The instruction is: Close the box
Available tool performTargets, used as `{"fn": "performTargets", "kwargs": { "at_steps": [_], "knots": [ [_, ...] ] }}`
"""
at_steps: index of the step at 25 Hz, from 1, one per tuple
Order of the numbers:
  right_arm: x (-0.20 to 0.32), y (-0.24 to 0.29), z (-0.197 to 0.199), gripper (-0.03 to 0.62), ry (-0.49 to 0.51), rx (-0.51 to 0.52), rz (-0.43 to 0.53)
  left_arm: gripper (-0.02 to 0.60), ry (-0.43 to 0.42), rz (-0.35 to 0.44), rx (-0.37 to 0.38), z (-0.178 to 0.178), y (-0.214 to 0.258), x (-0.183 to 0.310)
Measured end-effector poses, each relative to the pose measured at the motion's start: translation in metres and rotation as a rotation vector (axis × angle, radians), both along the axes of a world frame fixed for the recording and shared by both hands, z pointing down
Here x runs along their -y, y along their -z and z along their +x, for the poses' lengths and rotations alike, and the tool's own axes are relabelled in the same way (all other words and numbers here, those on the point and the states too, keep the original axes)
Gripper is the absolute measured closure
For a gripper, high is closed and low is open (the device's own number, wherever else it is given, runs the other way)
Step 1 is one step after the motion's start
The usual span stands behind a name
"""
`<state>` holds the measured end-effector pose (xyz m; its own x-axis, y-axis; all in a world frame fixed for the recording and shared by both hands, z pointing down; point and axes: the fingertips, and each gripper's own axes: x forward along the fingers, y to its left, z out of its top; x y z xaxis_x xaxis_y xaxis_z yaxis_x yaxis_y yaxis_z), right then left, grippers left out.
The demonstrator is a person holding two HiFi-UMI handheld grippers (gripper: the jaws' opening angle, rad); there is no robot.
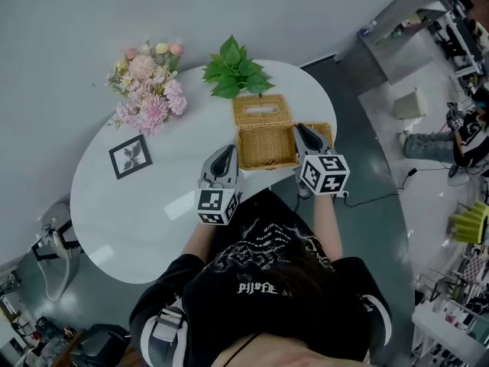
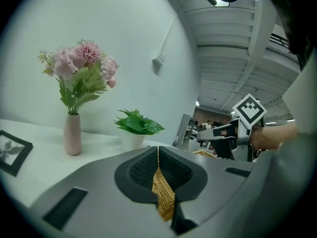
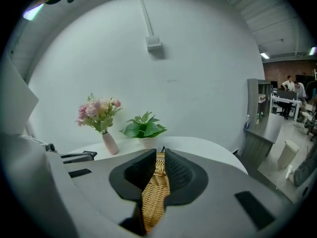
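Note:
A wicker box (image 1: 266, 147) stands open on the white table (image 1: 153, 205), its slotted lid (image 1: 262, 112) laid back behind it. My left gripper (image 1: 227, 157) is at the box's left edge; in the left gripper view, that gripper (image 2: 158, 150) is shut on a strip of wicker (image 2: 162, 195). My right gripper (image 1: 309, 139) is at the right side, over a wicker panel (image 1: 324, 131). In the right gripper view, the right gripper (image 3: 162, 152) has wicker (image 3: 154, 197) between its slightly parted jaws, with a dark gap beside it.
A vase of pink flowers (image 1: 149, 90) and a green potted plant (image 1: 233, 69) stand behind the box. A small framed picture (image 1: 130, 156) lies to the left. The table's front edge is close to the person's body. A cable (image 1: 374, 197) runs across the floor at the right.

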<state>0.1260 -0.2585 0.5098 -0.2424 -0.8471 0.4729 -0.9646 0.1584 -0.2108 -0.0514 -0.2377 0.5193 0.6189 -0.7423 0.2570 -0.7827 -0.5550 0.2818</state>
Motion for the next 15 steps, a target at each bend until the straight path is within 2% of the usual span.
{"fn": "performTargets", "kwargs": {
  "at_steps": [3,6,15],
  "knots": [
    [0.017,-0.003,0.001,0.504,0.030,0.005,-0.034,0.557,0.022,-0.005,0.001,-0.001,-0.001,0.007],
    [0.033,-0.006,-0.002,0.444,0.084,0.019,-0.072,0.557,0.060,-0.014,0.004,-0.005,-0.003,0.013],
    [0.085,-0.021,-0.008,0.399,0.234,0.030,-0.186,0.557,0.151,-0.034,0.039,-0.008,-0.009,0.026]
  ]
}}
